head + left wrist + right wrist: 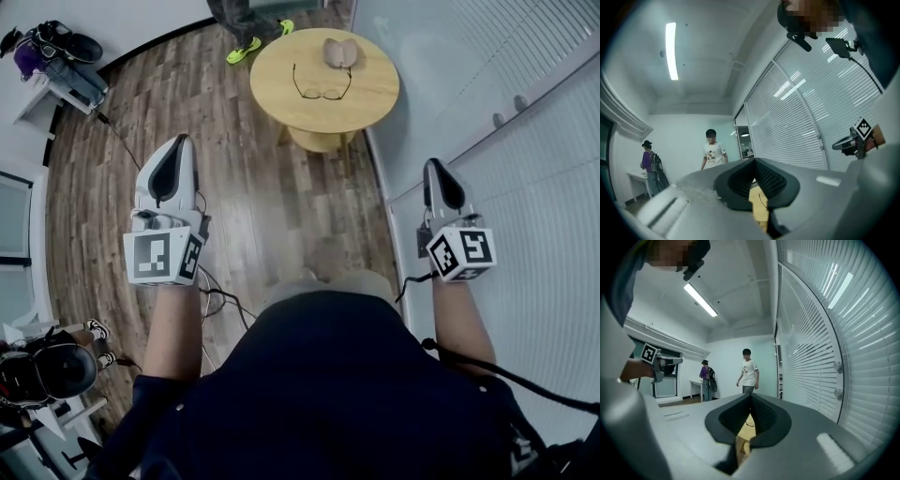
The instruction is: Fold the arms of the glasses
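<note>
Held apart over the wood floor (267, 197), the left tongs (178, 142) and right tongs (434, 167) are each pressed together at the tips, pinching nothing. Well ahead, a round bench (375, 98) carries the glasses (322, 92), arms unfolded, near a tan object (337, 52). Beyond stands a person in green shoes (246, 49).

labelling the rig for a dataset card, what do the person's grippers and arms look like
The left gripper and right gripper are light grey shells tapering to a point, lined with black ribbed pads. Each carries a white cube printed with black square markers. A black cable trails back from the right one. The person wears a dark navy short-sleeved top.
</note>
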A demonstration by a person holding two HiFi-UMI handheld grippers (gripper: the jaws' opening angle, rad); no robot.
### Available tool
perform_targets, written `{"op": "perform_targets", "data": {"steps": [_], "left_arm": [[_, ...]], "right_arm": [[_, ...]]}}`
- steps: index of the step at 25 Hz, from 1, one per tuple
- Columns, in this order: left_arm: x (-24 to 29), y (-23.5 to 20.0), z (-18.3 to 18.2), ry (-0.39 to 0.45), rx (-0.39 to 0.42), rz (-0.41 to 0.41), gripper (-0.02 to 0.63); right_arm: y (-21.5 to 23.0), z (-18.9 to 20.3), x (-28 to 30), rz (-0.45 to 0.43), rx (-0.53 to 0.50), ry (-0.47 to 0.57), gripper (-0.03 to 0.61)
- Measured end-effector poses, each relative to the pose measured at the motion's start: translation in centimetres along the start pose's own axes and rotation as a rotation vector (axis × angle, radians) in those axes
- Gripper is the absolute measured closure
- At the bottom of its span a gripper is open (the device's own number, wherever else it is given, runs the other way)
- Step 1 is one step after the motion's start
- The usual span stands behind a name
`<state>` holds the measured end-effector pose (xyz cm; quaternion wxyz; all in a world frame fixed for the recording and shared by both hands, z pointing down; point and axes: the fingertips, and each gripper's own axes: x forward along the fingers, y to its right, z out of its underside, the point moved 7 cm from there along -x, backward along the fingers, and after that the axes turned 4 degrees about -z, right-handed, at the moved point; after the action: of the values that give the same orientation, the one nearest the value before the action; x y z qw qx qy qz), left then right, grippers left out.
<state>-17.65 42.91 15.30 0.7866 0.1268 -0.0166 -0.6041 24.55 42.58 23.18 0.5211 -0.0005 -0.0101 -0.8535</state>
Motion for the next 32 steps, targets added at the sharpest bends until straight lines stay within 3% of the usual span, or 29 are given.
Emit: {"op": "perform_targets", "data": {"steps": [10,20,32], "left_arm": [[3.8,-1.7,1.4,0.003,-0.013,0.034,0.612],[7.4,-4.2,2.2,-0.002,0.017,-0.013,0.612],[18.9,-6.8,3.1,-0.029,0.010,-0.044,0.612]], "right_arm": [[0.1,0.1,3.2,0.018,0.014,0.000,0.571],[2.3,1.3,10.0,-0.017,0.027,-0.004,0.571],[8.3,-0.4,22.4,-0.060,0.027,-0.010,0.571]]}}
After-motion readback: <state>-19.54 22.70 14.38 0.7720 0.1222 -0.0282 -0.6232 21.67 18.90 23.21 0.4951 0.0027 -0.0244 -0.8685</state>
